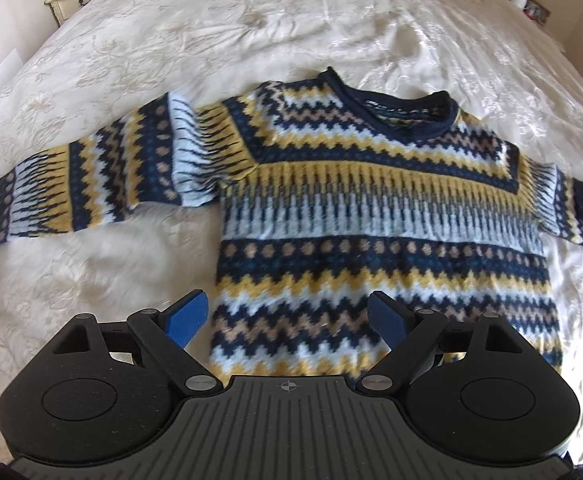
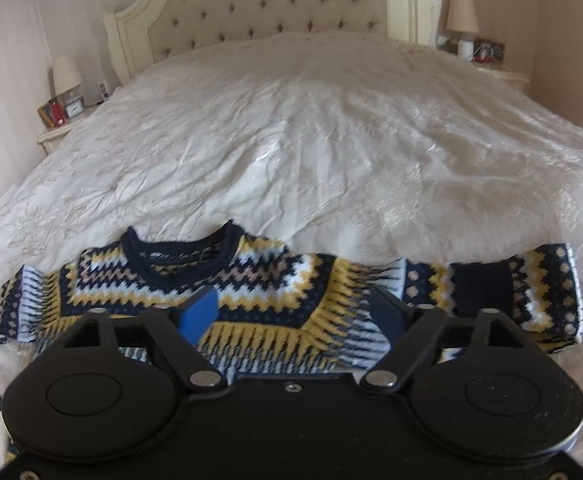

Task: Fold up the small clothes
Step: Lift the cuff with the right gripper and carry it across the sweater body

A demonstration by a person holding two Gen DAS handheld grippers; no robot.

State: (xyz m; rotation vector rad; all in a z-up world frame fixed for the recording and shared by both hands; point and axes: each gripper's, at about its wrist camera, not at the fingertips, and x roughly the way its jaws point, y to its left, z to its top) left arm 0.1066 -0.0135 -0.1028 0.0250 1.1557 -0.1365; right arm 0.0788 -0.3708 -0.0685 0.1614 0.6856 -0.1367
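Note:
A small knitted sweater (image 1: 371, 208) with navy, yellow, white and tan zigzag bands lies flat and face up on a white bedspread (image 1: 251, 32), collar far from me, both sleeves spread out. My left gripper (image 1: 287, 316) is open and empty, hovering over the sweater's lower left hem. In the right wrist view the sweater (image 2: 267, 300) lies below my right gripper (image 2: 291, 312), which is open and empty over the right shoulder and sleeve. The right sleeve cuff (image 2: 479, 292) is folded back.
The bedspread (image 2: 331, 140) covers a wide bed with a tufted cream headboard (image 2: 271, 4). Nightstands with lamps and small items stand at the left (image 2: 63, 120) and at the right (image 2: 487, 64) of the headboard.

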